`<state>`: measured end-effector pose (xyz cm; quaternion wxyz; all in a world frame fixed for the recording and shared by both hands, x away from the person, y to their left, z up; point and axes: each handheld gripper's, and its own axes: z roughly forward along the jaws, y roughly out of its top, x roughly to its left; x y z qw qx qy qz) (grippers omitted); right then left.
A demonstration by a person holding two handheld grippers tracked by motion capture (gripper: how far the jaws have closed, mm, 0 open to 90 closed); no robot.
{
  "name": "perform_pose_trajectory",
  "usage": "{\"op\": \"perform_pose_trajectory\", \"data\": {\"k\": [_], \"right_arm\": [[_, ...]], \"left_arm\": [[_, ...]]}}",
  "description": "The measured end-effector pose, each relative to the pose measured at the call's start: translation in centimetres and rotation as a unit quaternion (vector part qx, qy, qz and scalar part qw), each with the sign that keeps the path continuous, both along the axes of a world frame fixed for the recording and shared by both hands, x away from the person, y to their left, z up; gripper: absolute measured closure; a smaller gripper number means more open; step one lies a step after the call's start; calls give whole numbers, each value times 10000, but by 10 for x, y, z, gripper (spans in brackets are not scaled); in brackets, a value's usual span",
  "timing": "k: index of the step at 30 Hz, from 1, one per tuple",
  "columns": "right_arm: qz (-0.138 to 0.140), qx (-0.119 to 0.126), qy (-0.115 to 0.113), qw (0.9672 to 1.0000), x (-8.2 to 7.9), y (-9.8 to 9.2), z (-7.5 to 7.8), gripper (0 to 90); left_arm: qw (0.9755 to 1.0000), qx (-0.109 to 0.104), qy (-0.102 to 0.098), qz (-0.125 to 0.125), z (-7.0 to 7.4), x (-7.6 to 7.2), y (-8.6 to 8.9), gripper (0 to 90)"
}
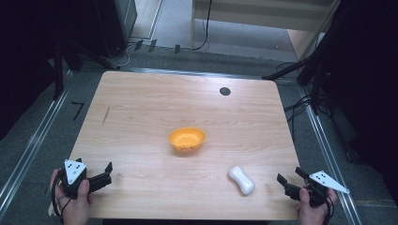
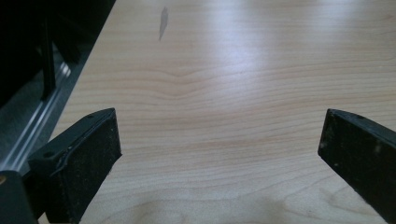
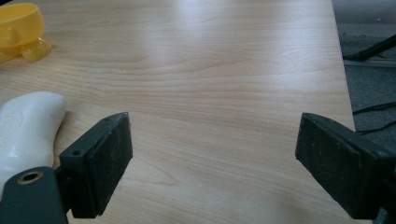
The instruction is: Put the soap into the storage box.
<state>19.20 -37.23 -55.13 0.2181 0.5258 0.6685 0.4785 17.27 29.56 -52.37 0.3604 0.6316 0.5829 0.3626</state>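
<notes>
At the near left corner of the desk (image 1: 141,103) the left gripper (image 1: 104,174) rests low in the person's hand, its jaws spread wide with nothing between them; in the left gripper view bare wood grain lies between the black pads. Toward the middle of the desk sits a small orange bowl (image 1: 187,138), upright and apparently empty, well apart from both grippers. To its right and nearer the person lies a white bone-shaped object (image 1: 241,179), glossy and lying flat on the wood, apart from the bowl. It is the thing nearest the right gripper (image 1: 288,180), which sits by the near right edge with its jaws also wide open and holding nothing; in the right gripper view the white piece lies just beside the left-hand jaw, not between the two. The work looks barely begun: nothing is grasped and the bowl holds nothing. Likely the white piece is to be picked up and put in the bowl. Nothing stands between them; a dark round grommet (image 1: 225,91) lies far off.
</notes>
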Motion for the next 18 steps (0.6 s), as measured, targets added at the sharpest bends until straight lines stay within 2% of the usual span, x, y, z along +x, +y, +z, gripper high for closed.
{"op": "perform_pose_trajectory", "data": {"k": [5, 11, 16, 18], "right_arm": [[-6, -106, 69, 9999, 2, 2, 0, 115], [26, -148, 165, 9998, 3, 3, 0, 116], [-5, -178, 280, 9994, 6, 3, 0, 115], [78, -275, 403, 9988, 7, 5, 0, 115]], "left_arm": [[9998, -153, -2, 100, 0, 0, 3, 0], [9999, -131, -17, 65, 0, 0, 3, 0], [9998, -127, 94, 90, 0, 2, 3, 0], [9998, -140, 122, 102, 0, 3, 3, 0]]}}
